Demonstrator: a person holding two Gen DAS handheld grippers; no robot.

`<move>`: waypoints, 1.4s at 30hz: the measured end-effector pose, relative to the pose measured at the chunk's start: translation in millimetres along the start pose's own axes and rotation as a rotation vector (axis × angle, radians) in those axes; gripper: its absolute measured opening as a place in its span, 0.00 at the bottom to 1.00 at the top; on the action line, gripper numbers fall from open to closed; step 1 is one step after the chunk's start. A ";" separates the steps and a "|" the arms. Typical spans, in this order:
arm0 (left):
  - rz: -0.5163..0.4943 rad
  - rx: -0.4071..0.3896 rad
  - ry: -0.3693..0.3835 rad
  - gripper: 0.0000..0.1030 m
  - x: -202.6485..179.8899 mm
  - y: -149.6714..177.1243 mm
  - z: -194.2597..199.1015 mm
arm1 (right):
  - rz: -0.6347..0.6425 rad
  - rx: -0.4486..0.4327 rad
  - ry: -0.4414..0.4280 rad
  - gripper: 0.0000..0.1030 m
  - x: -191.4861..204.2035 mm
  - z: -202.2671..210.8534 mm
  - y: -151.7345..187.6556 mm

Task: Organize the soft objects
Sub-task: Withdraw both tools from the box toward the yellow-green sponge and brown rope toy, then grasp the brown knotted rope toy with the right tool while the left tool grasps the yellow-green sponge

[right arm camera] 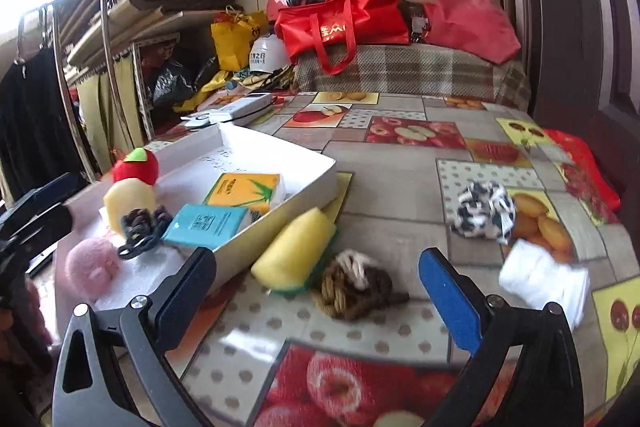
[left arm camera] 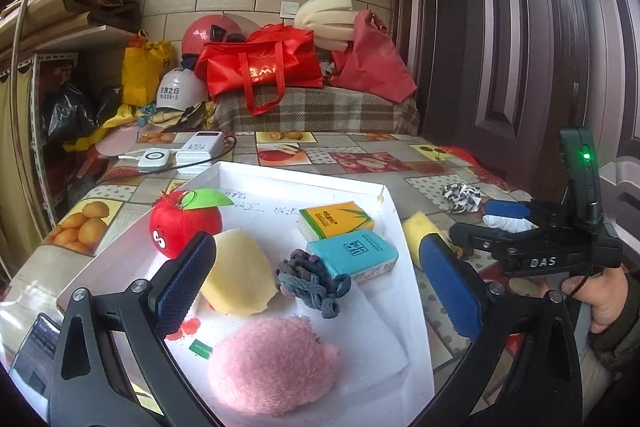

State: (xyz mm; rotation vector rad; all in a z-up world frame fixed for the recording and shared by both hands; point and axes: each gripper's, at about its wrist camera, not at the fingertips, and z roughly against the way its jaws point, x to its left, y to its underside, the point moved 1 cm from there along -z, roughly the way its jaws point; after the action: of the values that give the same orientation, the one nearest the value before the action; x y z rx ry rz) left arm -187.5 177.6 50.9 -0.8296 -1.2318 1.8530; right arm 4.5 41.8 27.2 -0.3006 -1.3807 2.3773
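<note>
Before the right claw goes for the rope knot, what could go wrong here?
1. The yellow sponge touches the rope knot, so the open right claw may catch both or push the sponge away.
2. The sponge leans against the white box wall; a push could shift the box.
3. The white cloth lies just beside the right finger and may get dragged.

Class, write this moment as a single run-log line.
left gripper: open, over white tray | right gripper: open, over rope knot | yellow sponge: outside tray, touching its wall
</note>
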 end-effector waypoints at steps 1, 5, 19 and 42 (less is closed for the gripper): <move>-0.001 0.000 -0.001 1.00 -0.2 -0.1 -0.1 | 0.017 0.006 0.027 0.97 2.7 -7.0 -3.2; -0.014 0.010 -0.005 1.00 -0.1 1.3 -0.6 | -0.043 0.020 -0.006 0.93 -3.5 -29.0 -15.5; -0.010 0.016 -0.004 1.00 0.0 1.9 -1.8 | -0.236 0.245 -0.119 0.66 -25.1 -82.0 -9.8; -0.052 -0.009 0.028 1.00 -16.2 2.8 1.6 | 0.059 0.305 -0.061 0.65 -24.6 11.3 50.1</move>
State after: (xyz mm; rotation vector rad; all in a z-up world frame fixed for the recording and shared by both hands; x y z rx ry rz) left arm -181.3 162.3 50.6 -0.8188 -1.2339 1.7901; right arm 12.2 0.0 -10.8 -0.1885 -1.0240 2.6186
